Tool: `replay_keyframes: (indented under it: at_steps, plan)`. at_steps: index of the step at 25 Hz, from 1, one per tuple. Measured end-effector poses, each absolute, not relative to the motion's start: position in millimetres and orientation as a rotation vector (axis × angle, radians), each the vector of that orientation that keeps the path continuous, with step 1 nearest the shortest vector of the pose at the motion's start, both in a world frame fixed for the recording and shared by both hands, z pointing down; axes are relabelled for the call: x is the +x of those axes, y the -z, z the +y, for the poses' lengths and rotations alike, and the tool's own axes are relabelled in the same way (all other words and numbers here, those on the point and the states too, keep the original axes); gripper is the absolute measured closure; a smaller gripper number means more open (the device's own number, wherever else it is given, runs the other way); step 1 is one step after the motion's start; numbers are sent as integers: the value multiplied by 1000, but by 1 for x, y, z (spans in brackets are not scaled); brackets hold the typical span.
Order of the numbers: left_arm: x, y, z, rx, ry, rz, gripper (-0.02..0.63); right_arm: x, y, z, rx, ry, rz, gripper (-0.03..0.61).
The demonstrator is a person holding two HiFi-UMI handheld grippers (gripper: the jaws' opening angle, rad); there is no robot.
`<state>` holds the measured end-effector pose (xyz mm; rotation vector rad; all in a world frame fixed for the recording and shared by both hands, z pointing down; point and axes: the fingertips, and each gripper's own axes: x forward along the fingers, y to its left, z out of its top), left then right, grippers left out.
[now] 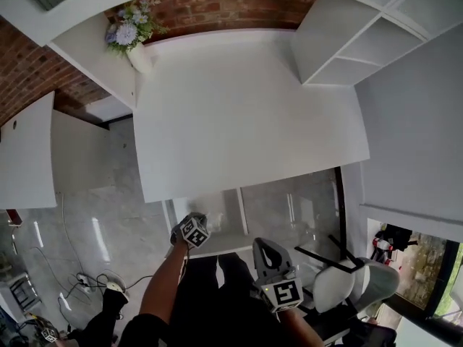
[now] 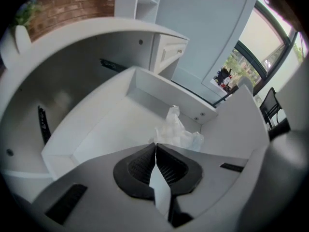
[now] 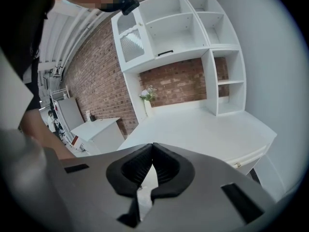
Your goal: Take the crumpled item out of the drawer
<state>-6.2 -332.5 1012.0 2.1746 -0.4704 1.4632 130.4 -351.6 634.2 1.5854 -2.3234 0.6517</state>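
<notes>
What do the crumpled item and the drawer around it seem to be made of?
The crumpled item looks like thin plastic film, perhaps a bag: translucent white, slightly glossy, sharply creased; thin paper is not excluded. The drawer looks like white coated board, smooth and matte, with flat square-edged panels; its core is not visible.

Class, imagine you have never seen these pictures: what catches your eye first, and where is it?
A white crumpled item lies in the open drawer under the desk, the fingers of the left gripper closed on its near edge. The broad white desk has flowers at its back left corner, before a brick wall.
</notes>
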Motion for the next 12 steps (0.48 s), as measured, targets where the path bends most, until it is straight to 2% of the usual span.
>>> replay_keyframes:
  at_steps: [6, 12]
  plan:
    - [-25, -872, -321, 2243, -1134, -852, 584, 124, -590, -327, 1540, -574, -2444, 565]
    - [-71, -690, -297, 2258, -722, -1417, 584, 114, -544, -293, 1465, -445, -2566, 565]
